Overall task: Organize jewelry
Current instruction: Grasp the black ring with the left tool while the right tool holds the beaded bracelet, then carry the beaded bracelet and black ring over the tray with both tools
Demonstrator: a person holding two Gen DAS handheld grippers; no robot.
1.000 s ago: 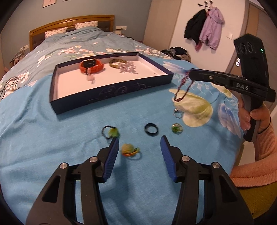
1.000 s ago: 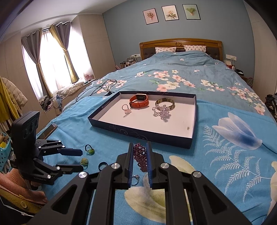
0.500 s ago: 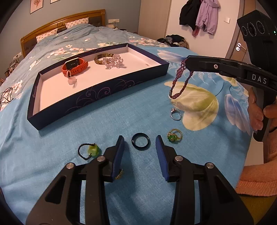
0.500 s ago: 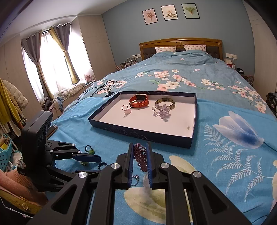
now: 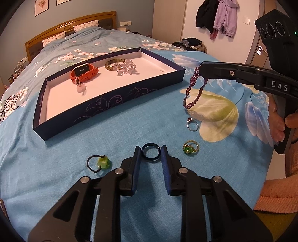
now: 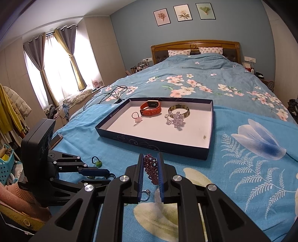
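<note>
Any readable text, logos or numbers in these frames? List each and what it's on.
"DAS": white letters on the side of the right gripper, seen from the left wrist camera.
Small print on the left rim of the tray: too small to read.
Orange watch screen: marks showing, blurred, unreadable.
Faint print low on the left gripper body: unreadable.
Wall pictures: flower prints, no legible text.

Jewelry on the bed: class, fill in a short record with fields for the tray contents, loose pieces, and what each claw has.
tray: orange watch, gold bangle, clear bead bracelet, pink ring
loose on bedspread: silver ring, green gem ring, green bead loop
left claw: closing around black ring
right claw: shut on purple bead bracelet
</note>
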